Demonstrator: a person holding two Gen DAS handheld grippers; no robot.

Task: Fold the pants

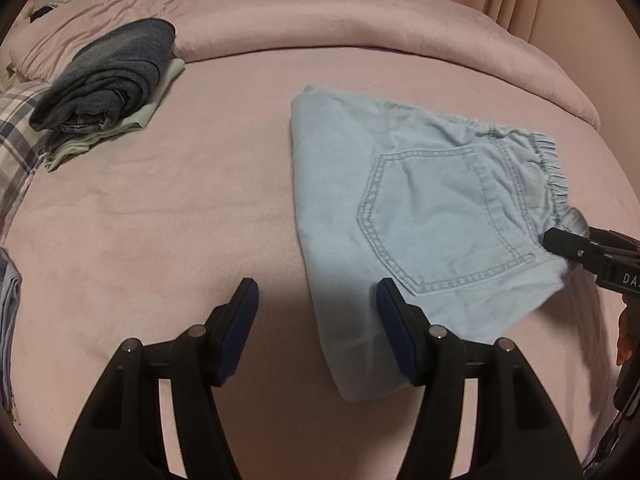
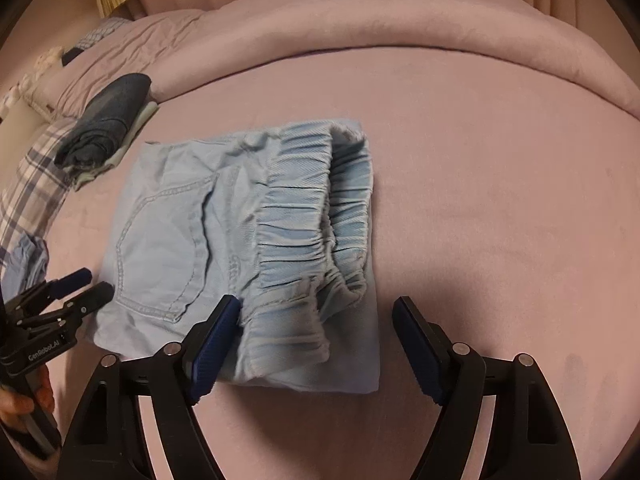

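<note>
Light blue pants (image 1: 420, 216) lie folded into a compact packet on the pink bed sheet (image 1: 160, 220), back pocket up and elastic waistband (image 2: 304, 216) toward the right. My left gripper (image 1: 316, 296) is open at the packet's near left edge; its right finger overlaps the cloth and its left finger is over bare sheet. In the right wrist view the left gripper (image 2: 94, 285) sits just beside the packet's left corner. My right gripper (image 2: 318, 308) is open at the waistband end, cloth between the fingers, only the left pad against it. Its tips (image 1: 568, 240) show at the waistband corner.
A stack of folded clothes (image 1: 112, 80), dark blue on pale green, sits at the far left. A plaid cloth (image 1: 16, 140) lies beside it. A rolled pink duvet (image 1: 360, 28) runs along the back. Another blue garment (image 2: 28, 260) is at the left edge.
</note>
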